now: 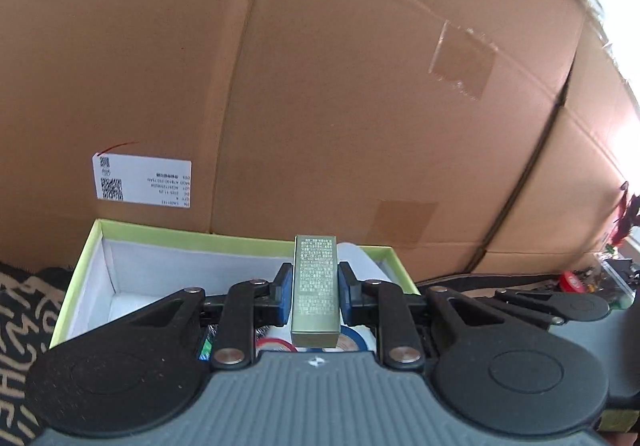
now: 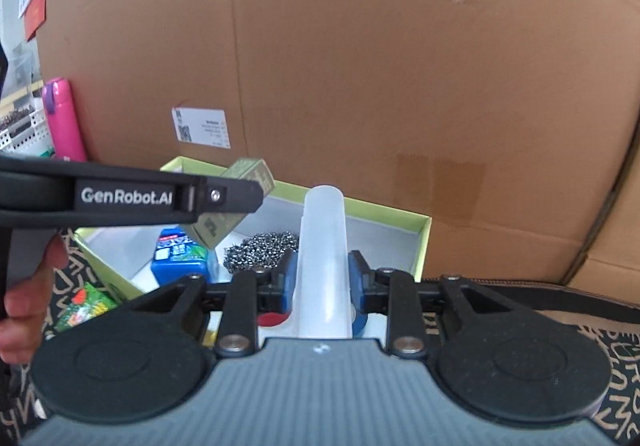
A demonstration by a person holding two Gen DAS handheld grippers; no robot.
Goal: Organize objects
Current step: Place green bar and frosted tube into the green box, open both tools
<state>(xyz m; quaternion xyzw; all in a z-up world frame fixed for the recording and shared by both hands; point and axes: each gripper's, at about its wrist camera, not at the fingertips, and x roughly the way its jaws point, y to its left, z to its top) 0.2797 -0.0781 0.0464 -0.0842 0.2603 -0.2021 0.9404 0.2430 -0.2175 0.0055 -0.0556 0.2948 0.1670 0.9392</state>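
Observation:
My left gripper (image 1: 315, 286) is shut on a small olive-gold carton (image 1: 315, 298) with fine print, held lengthwise between the blue pads. It hangs over the near part of a green-rimmed, white-lined box (image 1: 100, 242). In the right wrist view the left gripper (image 2: 240, 197) comes in from the left with the carton (image 2: 250, 171) tilted above the box (image 2: 422, 242). My right gripper (image 2: 323, 278) is shut on a white translucent tube (image 2: 323, 230), also above the box. Inside lie a blue pack (image 2: 178, 258), a steel scourer (image 2: 260, 248) and a red-topped item (image 2: 270, 320).
A wall of large cardboard boxes (image 2: 360, 65) stands right behind the green-rimmed box. A patterned black and tan cloth (image 2: 608, 346) covers the surface. A green packet (image 2: 84, 302) lies on the cloth left of the box. A pink bottle (image 2: 64, 117) stands at far left, with a hand (image 2: 24, 298) below.

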